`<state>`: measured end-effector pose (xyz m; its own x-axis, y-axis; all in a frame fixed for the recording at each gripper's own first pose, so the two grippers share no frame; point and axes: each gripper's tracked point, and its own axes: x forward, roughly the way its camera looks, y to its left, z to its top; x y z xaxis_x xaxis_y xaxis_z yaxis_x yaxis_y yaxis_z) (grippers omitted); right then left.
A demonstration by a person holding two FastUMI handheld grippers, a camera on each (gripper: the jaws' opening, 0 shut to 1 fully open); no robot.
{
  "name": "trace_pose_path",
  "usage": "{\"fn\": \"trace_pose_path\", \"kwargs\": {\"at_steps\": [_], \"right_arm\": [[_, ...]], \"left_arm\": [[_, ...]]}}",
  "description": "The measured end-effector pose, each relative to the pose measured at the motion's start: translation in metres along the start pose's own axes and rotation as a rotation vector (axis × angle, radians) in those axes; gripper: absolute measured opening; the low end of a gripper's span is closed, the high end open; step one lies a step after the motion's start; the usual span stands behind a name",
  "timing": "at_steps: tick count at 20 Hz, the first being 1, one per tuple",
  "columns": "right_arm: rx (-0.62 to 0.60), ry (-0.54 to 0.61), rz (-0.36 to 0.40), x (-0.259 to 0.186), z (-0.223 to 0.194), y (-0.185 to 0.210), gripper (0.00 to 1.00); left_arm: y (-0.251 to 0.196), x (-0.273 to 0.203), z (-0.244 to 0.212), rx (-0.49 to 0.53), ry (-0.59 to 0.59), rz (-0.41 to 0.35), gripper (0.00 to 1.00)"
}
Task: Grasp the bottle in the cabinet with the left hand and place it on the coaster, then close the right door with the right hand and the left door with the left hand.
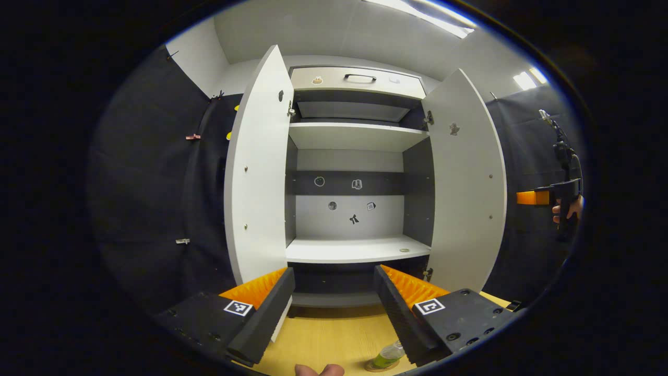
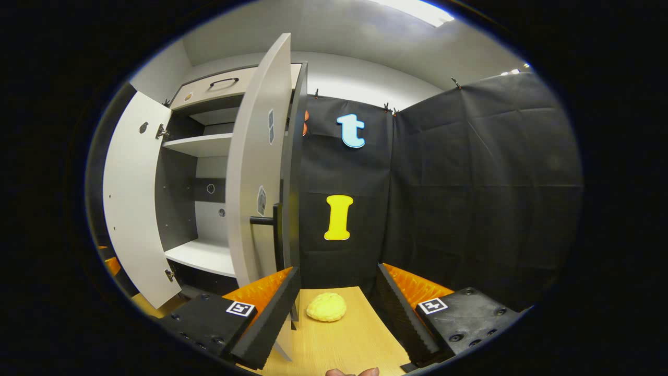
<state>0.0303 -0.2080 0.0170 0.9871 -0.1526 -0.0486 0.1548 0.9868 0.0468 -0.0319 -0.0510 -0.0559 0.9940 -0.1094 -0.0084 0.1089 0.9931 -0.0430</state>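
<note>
The bottle (image 1: 389, 355) is small and clear with green liquid, lying tilted on a round coaster (image 1: 381, 366) on the pale wooden table (image 1: 323, 339), just beside the left gripper (image 1: 334, 308), whose fingers are spread and empty; the cabinet (image 1: 357, 156) stands with left door (image 1: 258, 172) and right door (image 1: 467, 183) swung wide, white shelves bare; the right gripper (image 2: 336, 308) is likewise released near a yellow lumpy object (image 2: 326, 306); black cloth lines the booth.
</note>
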Motion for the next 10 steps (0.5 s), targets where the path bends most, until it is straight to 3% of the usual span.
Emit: {"fn": "trace_pose_path", "kwargs": {"at_steps": [6, 10], "right_arm": [[0.051, 0.034, 0.082, 0.024, -0.006, 0.013, 0.98], [0.009, 0.005, 0.048, 0.026, -0.002, 0.019, 0.96]], "left_arm": [[0.014, 0.001, 0.007, -0.014, 0.014, 0.039, 0.97], [0.029, -0.008, 0.003, -0.020, 0.015, 0.067, 0.97]]}}
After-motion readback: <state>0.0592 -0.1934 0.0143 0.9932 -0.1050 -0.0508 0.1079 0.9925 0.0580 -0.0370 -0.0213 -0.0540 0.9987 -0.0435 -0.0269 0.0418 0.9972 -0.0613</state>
